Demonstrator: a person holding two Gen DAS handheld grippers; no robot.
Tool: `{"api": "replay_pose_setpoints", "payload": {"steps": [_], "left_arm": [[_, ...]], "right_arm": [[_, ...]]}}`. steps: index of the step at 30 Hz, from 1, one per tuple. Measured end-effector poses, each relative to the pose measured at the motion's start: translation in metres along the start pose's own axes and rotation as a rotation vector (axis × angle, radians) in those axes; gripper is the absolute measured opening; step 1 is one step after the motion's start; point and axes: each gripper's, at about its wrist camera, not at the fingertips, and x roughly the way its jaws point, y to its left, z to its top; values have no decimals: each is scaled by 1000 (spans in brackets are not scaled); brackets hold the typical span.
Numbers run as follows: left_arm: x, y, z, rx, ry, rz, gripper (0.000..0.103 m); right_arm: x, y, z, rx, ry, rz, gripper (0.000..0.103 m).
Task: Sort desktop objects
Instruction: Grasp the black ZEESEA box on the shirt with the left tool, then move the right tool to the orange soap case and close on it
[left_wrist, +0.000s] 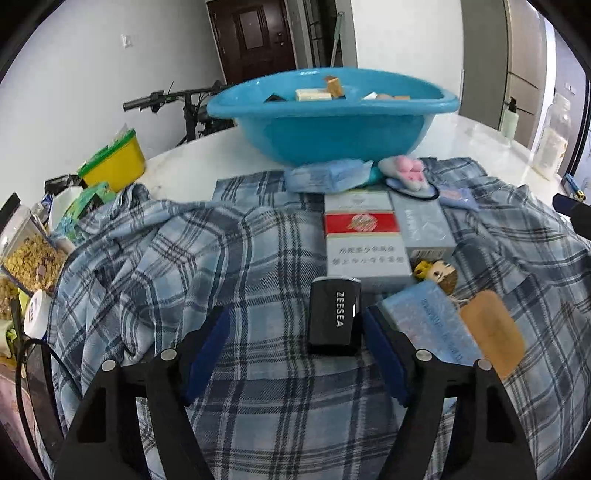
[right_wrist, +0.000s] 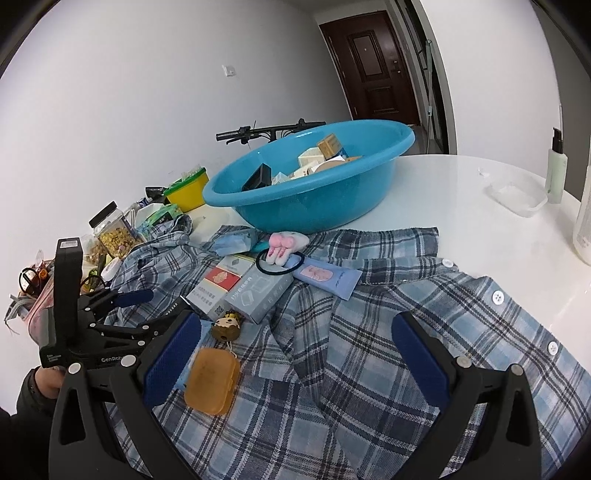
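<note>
A black ZEESEA box (left_wrist: 334, 317) lies on the plaid shirt (left_wrist: 184, 258). My left gripper (left_wrist: 295, 321) is open around it: the right pad (left_wrist: 380, 343) is close beside the box and the left pad (left_wrist: 210, 339) stands well clear. Behind the box lie a red-and-white pack (left_wrist: 364, 236), a grey box (left_wrist: 424, 225), a doll head (left_wrist: 437, 275), a light blue pack (left_wrist: 428, 321) and an orange case (left_wrist: 491, 332). The blue basin (left_wrist: 258, 107) at the back holds several small boxes. My right gripper (right_wrist: 295, 358) hovers open over the shirt, the orange case (right_wrist: 211, 382) beside its left finger.
A pink plush hair tie (right_wrist: 286, 243), a blue tube (right_wrist: 328, 275) and a tissue pack (left_wrist: 325, 175) lie before the basin. A yellow tub (left_wrist: 118, 162) and jars (left_wrist: 29, 254) crowd the left edge. A clear tray (right_wrist: 517, 194) and pump bottle (right_wrist: 557, 166) stand far right.
</note>
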Motion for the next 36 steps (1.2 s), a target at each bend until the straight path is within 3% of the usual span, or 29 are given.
{"api": "replay_pose_setpoints", "payload": {"steps": [2,5,7,8,16,21,26,28,30,31,32,36], "left_arm": [[1,-1,0,-7,0,-19,75],[2,-10,2,20,0,-57,55],[7,-15,2,27,20,-80,36],[9,-16,1,28,28,-81,33],[6,-16,-2,20,21,-109,33],[7,-16,-2,17,6,-99,33],[10,-18,-4,20,-1,-93,33],[9,-14,-4,-1,-3,-125,33],[6,-10,-5,-12,-13,-134,33],[4,-8,-5,-15,-23,-134,33],[1,-5,-5,-20,-31,-140,33],[-8,1,-6,-30,-57,-157,33]], "right_arm": [[1,1,0,1,1,0,103],[3,4,-1,-6,8,1,103],[3,5,-2,-9,13,-1,103],[3,6,-3,-11,18,-3,103],[2,11,-10,11,16,6,103],[1,37,-15,-40,9,-82,103],[9,48,-21,-72,53,-113,103],[9,48,-26,-81,61,-112,103],[10,53,-30,-111,71,-108,96],[10,57,-32,-134,81,-120,80],[11,61,-35,-156,95,-125,71],[20,76,-42,-215,153,-103,66]]}}
